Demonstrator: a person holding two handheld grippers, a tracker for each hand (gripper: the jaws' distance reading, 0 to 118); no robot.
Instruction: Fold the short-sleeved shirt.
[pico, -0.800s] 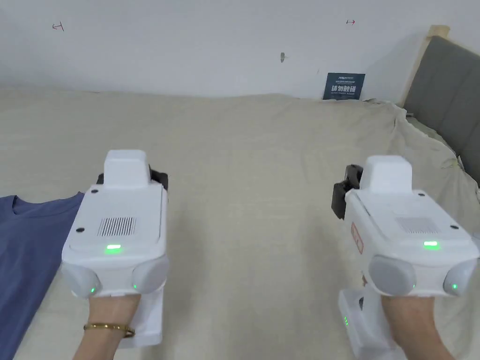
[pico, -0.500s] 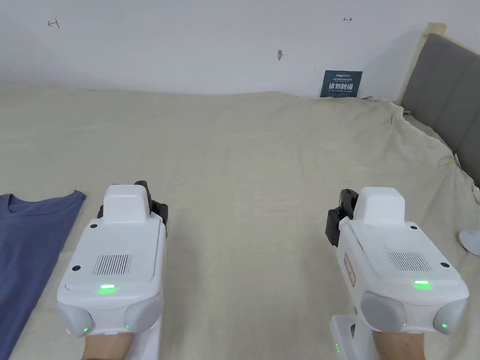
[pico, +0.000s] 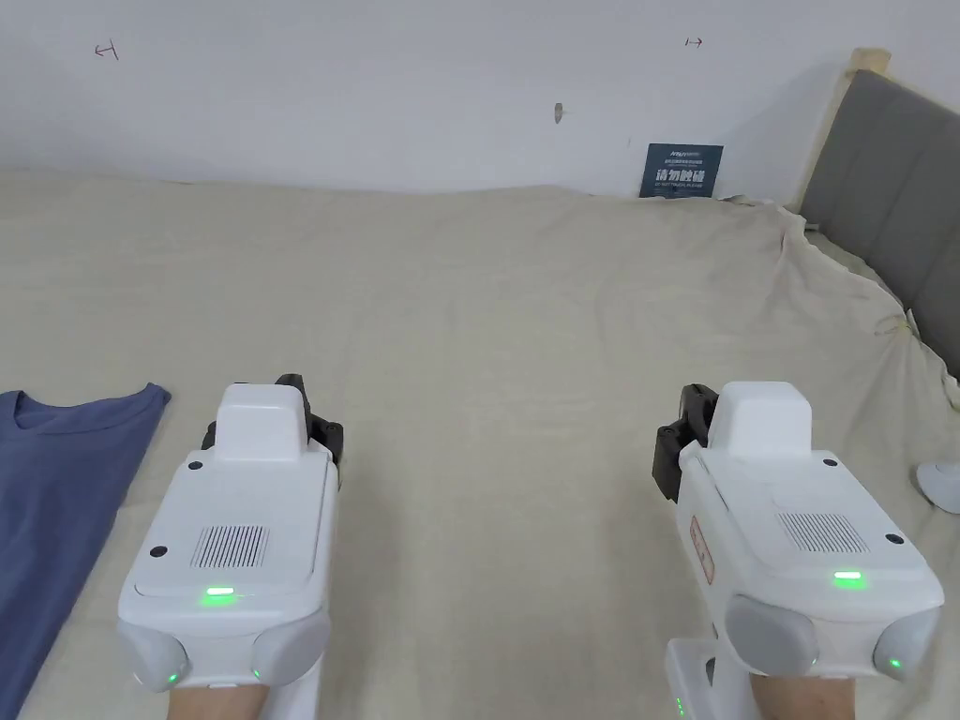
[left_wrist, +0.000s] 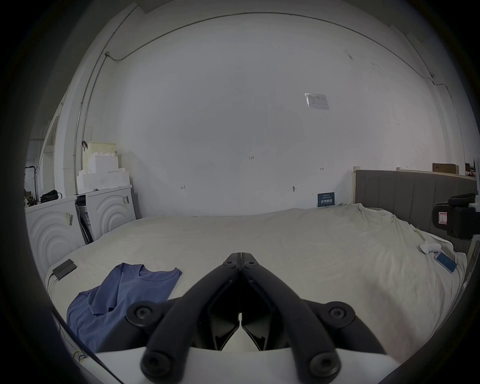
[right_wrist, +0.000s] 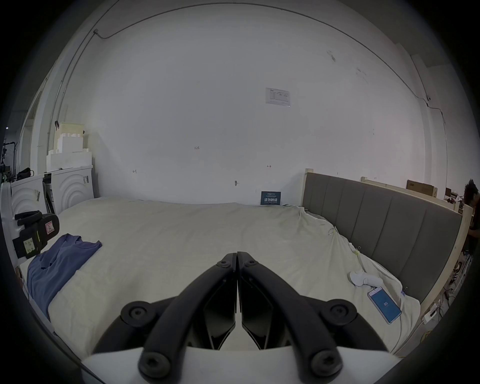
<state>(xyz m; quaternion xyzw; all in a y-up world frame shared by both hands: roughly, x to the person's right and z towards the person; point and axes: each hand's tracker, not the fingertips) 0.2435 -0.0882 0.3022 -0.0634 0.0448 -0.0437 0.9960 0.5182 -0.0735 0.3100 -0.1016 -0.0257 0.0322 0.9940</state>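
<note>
Since the earlier frames, both grippers sit lower in the head view, and a white object (pico: 940, 485) appears at the right edge. Left gripper (left_wrist: 240, 260) and right gripper (right_wrist: 237, 252) hover over bare bed sheet (pico: 525, 309); each has its fingers pressed together, holding nothing. Blue short-sleeved shirt (pico: 52, 511) lies spread at the lower left of the frame, beside the left gripper and apart from it. A phone (right_wrist: 385, 304) lies at lower right near the grey headboard (pico: 891, 187). A blue sign (pico: 681, 171) leans against the wall.
</note>
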